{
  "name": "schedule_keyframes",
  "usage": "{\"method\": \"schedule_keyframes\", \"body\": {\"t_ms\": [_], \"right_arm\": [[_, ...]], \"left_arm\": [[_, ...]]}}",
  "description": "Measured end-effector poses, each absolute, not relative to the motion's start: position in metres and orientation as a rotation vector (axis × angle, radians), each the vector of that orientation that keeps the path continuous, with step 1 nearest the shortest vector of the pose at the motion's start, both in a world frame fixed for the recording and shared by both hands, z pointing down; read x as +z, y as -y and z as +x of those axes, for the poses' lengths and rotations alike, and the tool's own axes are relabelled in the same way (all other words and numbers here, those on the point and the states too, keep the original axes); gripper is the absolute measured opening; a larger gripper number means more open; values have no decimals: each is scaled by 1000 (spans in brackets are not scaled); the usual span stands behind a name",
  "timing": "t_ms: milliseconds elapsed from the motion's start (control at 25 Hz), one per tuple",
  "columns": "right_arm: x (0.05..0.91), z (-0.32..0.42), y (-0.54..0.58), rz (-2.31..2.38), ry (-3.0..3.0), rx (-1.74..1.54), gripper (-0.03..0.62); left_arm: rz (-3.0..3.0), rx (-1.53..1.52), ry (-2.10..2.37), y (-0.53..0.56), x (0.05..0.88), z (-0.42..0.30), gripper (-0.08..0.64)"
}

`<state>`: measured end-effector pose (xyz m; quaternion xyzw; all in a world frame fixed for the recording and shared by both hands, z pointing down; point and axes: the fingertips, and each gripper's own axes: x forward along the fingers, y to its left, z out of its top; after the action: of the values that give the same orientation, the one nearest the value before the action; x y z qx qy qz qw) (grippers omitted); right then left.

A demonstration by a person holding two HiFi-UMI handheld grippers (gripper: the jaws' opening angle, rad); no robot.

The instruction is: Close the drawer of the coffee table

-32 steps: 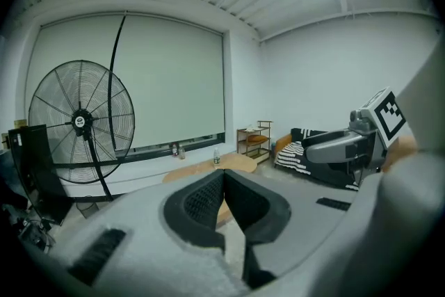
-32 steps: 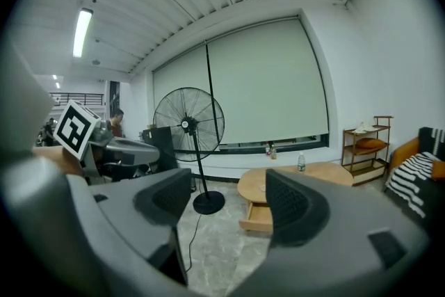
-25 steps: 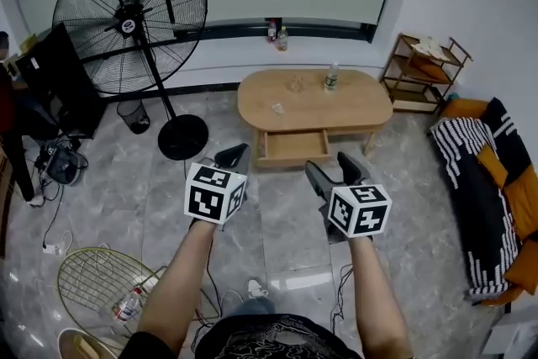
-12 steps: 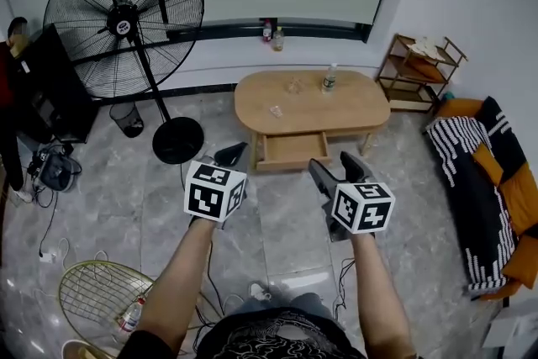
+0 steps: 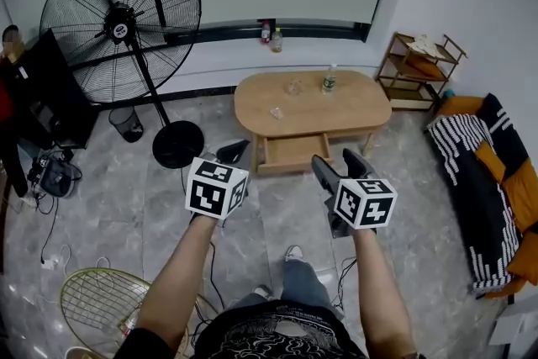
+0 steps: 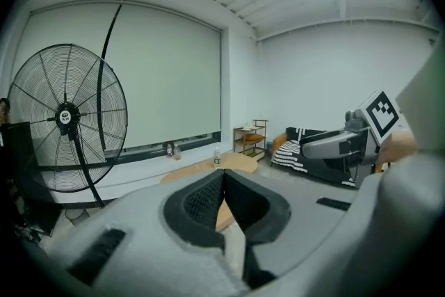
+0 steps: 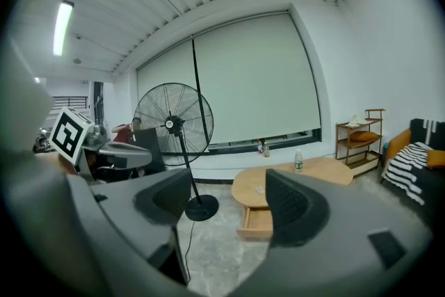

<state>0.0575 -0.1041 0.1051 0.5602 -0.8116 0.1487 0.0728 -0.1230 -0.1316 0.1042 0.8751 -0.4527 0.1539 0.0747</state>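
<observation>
Left tongs (image 5: pixel 233 152) pressed together and right tongs (image 5: pixel 336 161) spread and empty hover short of the counter (image 5: pixel 353 107), whose open drawer (image 5: pixel 293 149) lies ahead between them, front running crosswise, right tongs slightly nearer.

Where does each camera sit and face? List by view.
Head view: on head, facing down at table; shows forearms, left gripper, right gripper.
Left gripper view: on it, along shut jaws toward table; right gripper at right.
Right gripper view: on it, between open jaws at drawer; left gripper at left.
All share table, fan.
</observation>
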Motion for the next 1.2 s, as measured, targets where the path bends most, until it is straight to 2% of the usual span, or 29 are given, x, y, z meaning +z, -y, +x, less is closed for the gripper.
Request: {"method": "schedule_keyframes", "body": {"t_ms": [520,1200], "right_arm": [[143,73,172,1660,2440,385,333],[304,102,327,1549,2448,326,334]], "left_arm": [[2619,455,1383,192,148,-113,8],[2634,417,1413,351,300,-61,8]]}}
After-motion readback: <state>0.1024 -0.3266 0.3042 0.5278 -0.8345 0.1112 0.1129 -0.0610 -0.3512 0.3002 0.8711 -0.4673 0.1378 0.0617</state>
